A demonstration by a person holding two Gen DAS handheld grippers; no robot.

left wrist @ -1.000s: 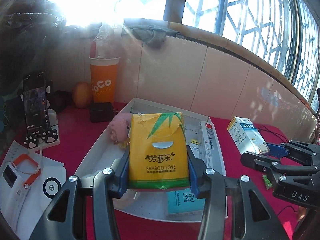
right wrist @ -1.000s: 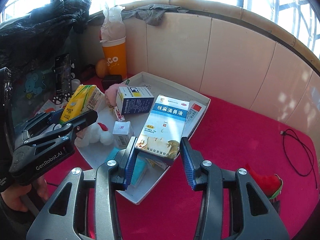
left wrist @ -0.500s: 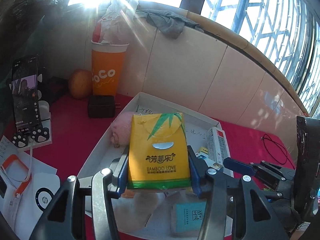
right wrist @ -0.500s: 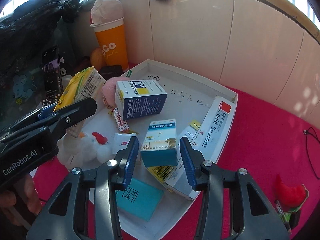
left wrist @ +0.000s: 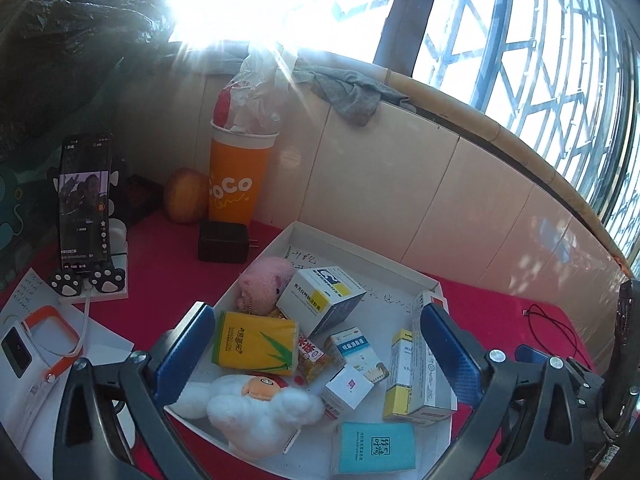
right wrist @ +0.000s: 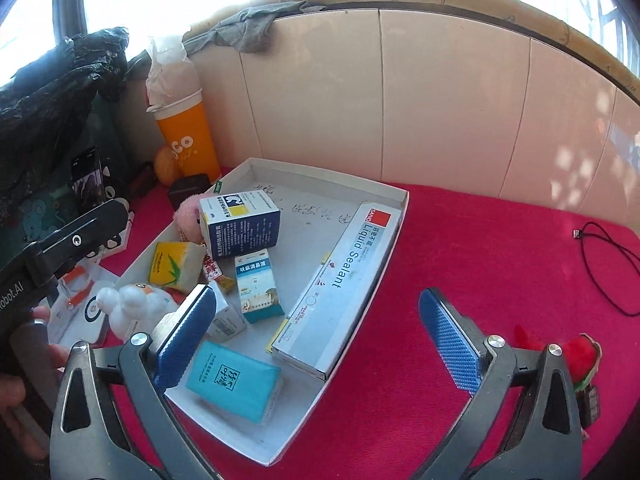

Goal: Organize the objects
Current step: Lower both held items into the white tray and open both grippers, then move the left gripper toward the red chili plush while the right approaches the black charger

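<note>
Tray [right wrist: 394,216], a shallow white cardboard one, sits on the red counter [right wrist: 480,248] and holds nearly everything being organized: the yellow tissue pack [left wrist: 256,342] lies flat near its left wall, the small nasal-drops box [right wrist: 256,286] stands in the middle, with the blue-and-white medicine box [right wrist: 239,224] behind it and the long sealant box [right wrist: 344,280] along the right wall. Both sets of tongs are opening and pinch nothing: the left tongs [left wrist: 312,354] hang spread over the pack and the white plush [left wrist: 256,408], the right tongs [right wrist: 316,336] spread over the tray's near right corner.

To finish this release well, I would lift each hand straight up and clear before swinging away, so no pad clips a box. A red plush [right wrist: 576,354] waits outside the tray on the right, probably next; it looks soft, so a grip across its middle should serve.

A second ago the left tongs pinched the tissue pack upright and the right tongs held the nasal-drops box above the tray; both now rest inside it, let go.
</note>
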